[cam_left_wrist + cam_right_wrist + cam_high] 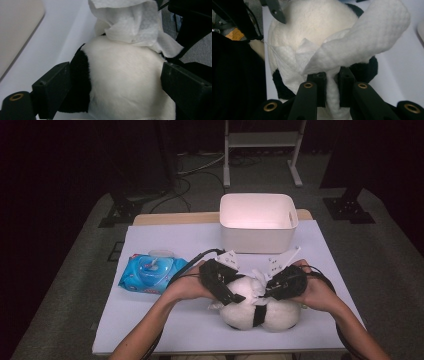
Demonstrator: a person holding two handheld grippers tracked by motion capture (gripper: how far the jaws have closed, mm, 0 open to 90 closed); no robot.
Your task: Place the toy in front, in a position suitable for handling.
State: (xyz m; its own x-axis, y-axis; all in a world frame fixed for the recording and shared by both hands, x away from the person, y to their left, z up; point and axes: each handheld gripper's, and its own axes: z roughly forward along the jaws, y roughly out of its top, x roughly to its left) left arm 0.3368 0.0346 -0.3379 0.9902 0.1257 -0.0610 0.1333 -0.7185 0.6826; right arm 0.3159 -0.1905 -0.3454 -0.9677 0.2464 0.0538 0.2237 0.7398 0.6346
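Two forearms come up from the near edge of the table and bend inward over a black-and-white plush toy (260,312) that lies on the white tabletop (165,320), close to the person's side. Each hand is wrapped around a gripper from the outside, knuckles turned out, so the two tools meet above the toy like a shallow roof.

On the left, the left gripper (113,86) angles down across the toy's upper left side. Seen along its own jaws, they stand wide, one on each side of the white belly; the left jaw sits against the black patch of fur and the right one lies close beside the white fur, though I cannot tell whether either presses in.

From the right, the right gripper (332,87) slopes in toward the middle. Its jaws are drawn narrow and pinch a white wet wipe (352,47), which bunches up out of the pads and drapes over the top of the toy, touching the fur. In the high view the wipe (259,282) shows as a crumpled white tuft between the two grippers.

Left of the hands, near the left forearm, lies a blue wipes pack (152,274) with its lid open. Behind the toy stands a white bin (257,222).
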